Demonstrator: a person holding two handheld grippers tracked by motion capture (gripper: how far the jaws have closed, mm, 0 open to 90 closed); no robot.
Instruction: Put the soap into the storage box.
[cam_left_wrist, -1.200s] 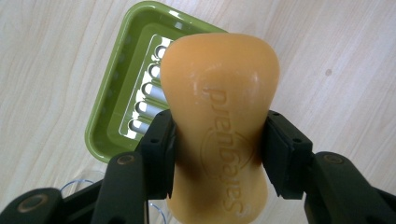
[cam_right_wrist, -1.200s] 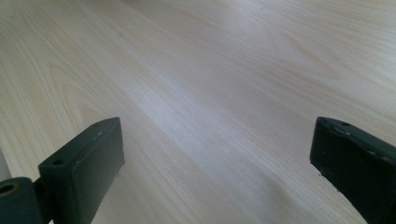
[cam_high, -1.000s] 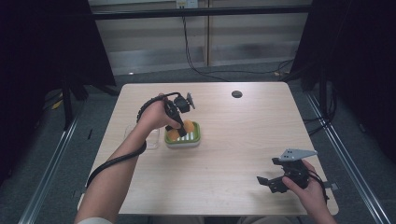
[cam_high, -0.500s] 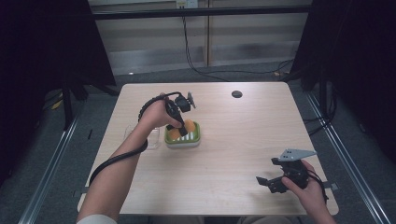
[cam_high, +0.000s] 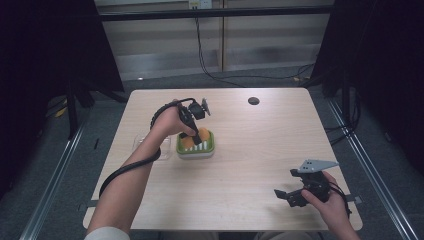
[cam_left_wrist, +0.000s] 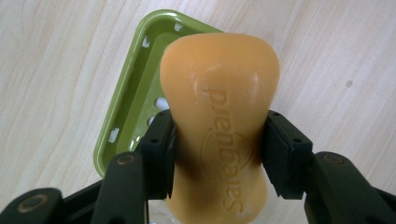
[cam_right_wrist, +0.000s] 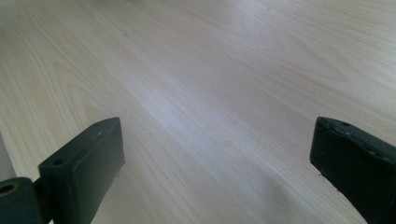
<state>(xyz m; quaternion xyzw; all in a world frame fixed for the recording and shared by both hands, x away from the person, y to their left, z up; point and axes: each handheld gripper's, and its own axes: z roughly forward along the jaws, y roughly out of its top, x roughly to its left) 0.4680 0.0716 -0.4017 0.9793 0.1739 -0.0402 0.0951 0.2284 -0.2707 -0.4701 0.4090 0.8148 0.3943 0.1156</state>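
Orange soap (cam_left_wrist: 219, 121) clamped in left gripper (cam_left_wrist: 217, 149), held above green dish (cam_left_wrist: 135, 88) mid-table (cam_high: 260, 150); right gripper (cam_right_wrist: 217, 158) jaws wide, nothing between, near front right corner.

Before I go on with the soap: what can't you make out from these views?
- Soap underside, left gripper view: hidden by the bar; whether it touches the dish is unclear.
- Dish's far rim, same view: covered by the soap.
- Clear thing left of the dish, high view: too faint, half under the forearm.
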